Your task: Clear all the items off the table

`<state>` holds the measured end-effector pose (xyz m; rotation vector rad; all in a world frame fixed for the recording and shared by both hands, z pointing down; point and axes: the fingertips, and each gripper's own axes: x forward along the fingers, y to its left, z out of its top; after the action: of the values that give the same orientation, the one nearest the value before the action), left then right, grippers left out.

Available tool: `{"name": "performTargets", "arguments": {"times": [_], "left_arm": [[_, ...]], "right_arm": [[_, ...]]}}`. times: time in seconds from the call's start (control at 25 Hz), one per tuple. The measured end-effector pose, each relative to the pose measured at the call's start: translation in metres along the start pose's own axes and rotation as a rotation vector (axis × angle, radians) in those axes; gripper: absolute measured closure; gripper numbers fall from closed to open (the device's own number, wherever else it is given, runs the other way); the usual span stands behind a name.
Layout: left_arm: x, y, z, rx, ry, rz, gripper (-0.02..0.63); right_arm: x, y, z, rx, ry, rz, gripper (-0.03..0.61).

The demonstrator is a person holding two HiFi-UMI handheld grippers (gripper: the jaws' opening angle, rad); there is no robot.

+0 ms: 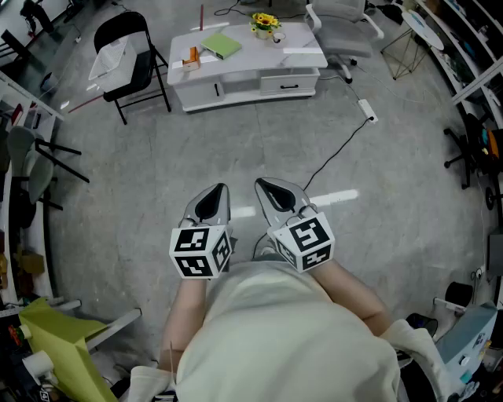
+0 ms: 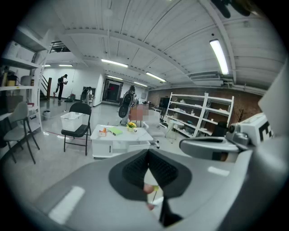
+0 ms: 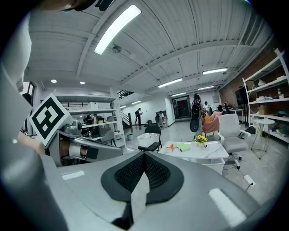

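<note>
Several items sit on the white table (image 1: 302,56), far up-frame from both tools.
Green book (image 1: 221,45), yellow flowers (image 1: 265,23) and a small orange object (image 1: 192,56) lie at upper centre, the table running across the frame. Left gripper (image 1: 216,195) and right gripper (image 1: 271,192), jaws together and empty, point toward it from lower centre, well apart, neither clearly nearer.

Bright ceiling strip lights (image 3: 118,28), sharp pictures, fisheye-bent dark edges
</note>
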<state>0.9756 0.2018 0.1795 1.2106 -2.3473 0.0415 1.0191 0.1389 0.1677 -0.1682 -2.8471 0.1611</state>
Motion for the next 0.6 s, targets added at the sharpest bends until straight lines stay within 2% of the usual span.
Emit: {"name": "performTargets", "arguments": {"times": [0.44, 0.6], "left_arm": [[-0.002, -0.001, -0.002, -0.036, -0.021, 0.021, 0.604], [0.001, 0.011, -0.001, -0.049, -0.013, 0.035, 0.604]], "right_arm": [[-0.002, -0.006, -0.007, -0.012, 0.035, -0.012, 0.581], [0.008, -0.011, -0.005, 0.041, 0.030, -0.029, 0.581]]}}
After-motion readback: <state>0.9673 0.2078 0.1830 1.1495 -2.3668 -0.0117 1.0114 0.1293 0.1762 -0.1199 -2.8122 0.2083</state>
